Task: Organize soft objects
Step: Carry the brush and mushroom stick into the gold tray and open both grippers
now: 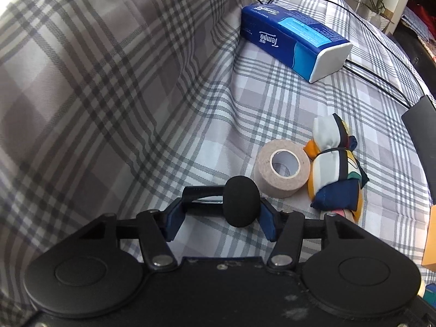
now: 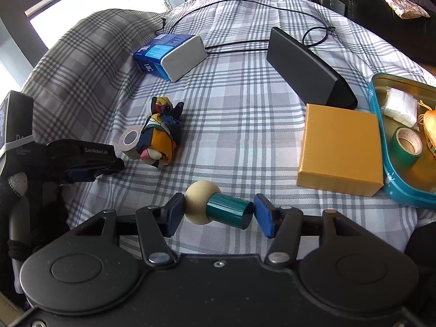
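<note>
Left claw (image 1: 220, 212) clamped on black foam-tipped microphone (image 1: 241, 201), right claw (image 2: 218, 215) gripping cream ball and green cylinder (image 2: 218, 208) between its pads, tied cloth bundle (image 2: 160, 133) on plaid bed cover (image 2: 239, 109), touching beige tape roll (image 2: 130, 139), tissue pack (image 2: 170, 54) farther back.

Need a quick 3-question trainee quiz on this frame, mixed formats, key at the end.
1. True or false: the left tool holds a black microphone with a foam head.
2. The right tool grips which item? A) beige tape roll B) teal cylinder with a cream ball end C) tissue pack
3. Fill in: the green tape roll sits inside the teal ____.

Key: 1 true; 2 B; 3 tin.
</note>
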